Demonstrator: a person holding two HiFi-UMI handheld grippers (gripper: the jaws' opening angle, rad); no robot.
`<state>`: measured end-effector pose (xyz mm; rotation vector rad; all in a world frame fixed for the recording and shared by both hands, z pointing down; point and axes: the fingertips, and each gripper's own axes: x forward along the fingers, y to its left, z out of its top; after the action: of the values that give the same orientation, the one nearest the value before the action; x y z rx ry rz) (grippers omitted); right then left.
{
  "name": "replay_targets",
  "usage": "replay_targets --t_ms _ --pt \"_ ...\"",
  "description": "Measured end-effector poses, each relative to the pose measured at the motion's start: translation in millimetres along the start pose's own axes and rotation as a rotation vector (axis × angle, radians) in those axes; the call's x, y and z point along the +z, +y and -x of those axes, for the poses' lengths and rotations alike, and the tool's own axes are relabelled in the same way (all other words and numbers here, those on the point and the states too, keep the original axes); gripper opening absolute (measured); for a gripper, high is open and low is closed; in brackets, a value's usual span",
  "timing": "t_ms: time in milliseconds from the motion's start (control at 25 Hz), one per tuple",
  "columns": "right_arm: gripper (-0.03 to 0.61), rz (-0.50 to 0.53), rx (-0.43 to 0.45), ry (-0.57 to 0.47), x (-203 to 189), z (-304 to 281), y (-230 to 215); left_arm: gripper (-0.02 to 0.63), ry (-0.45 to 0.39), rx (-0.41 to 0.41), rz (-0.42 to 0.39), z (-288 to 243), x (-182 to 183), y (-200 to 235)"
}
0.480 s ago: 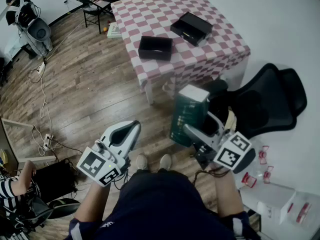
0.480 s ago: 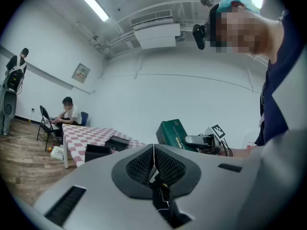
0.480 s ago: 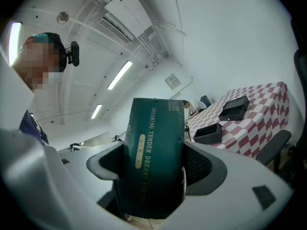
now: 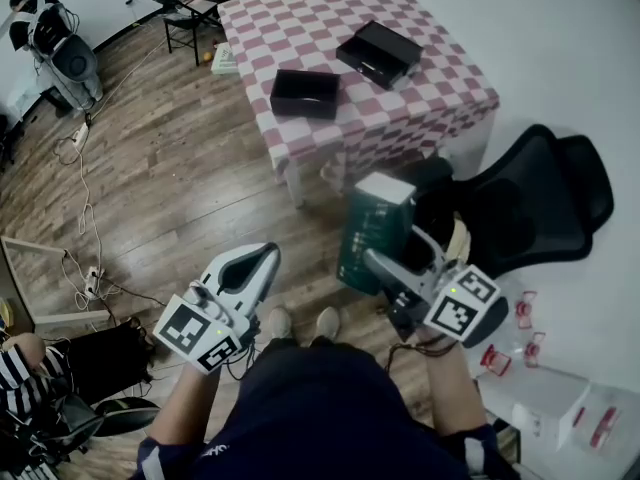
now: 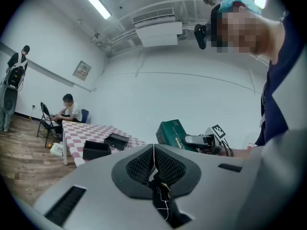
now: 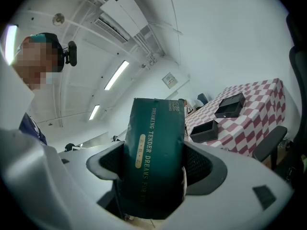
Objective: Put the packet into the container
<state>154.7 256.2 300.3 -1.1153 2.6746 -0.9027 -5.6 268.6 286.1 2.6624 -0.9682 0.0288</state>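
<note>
One green "DREAMING TENDER DREAMS" packet point(image 6: 153, 128) is pinched by right tongs point(image 6: 156, 164); left tongs point(image 5: 154, 158) pressed together.

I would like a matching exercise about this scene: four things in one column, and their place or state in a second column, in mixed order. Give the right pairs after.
1 green packet
2 left gripper
3 two black containers
4 black office chair

A jaws shut, nothing held
B on the checkered table
C beside the table, on the floor
D clamped in the right gripper

Pairs: 1-D, 2-A, 3-B, 4-C
</note>
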Motion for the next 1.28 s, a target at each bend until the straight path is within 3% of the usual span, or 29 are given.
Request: replay_targets --t_ms 720,1000,1280 --pt "0.391 0.028 0.059 0.009 18.4 36.4 -34.9 0.037 -0.016 0.051 -0.053 -37.4 1.9 -28.9" --pt "0.391 0.047 0.06 0.012 26.7 30.1 -52.1 0.037 -0.014 0.058 -0.06 -51.3 1.7 -18.9" --pt "0.391 0.072 0.047 0.031 33.2 0.5 -71.4 0.037 -0.023 0.065 -0.032 -67.0 -0.8 19.9"
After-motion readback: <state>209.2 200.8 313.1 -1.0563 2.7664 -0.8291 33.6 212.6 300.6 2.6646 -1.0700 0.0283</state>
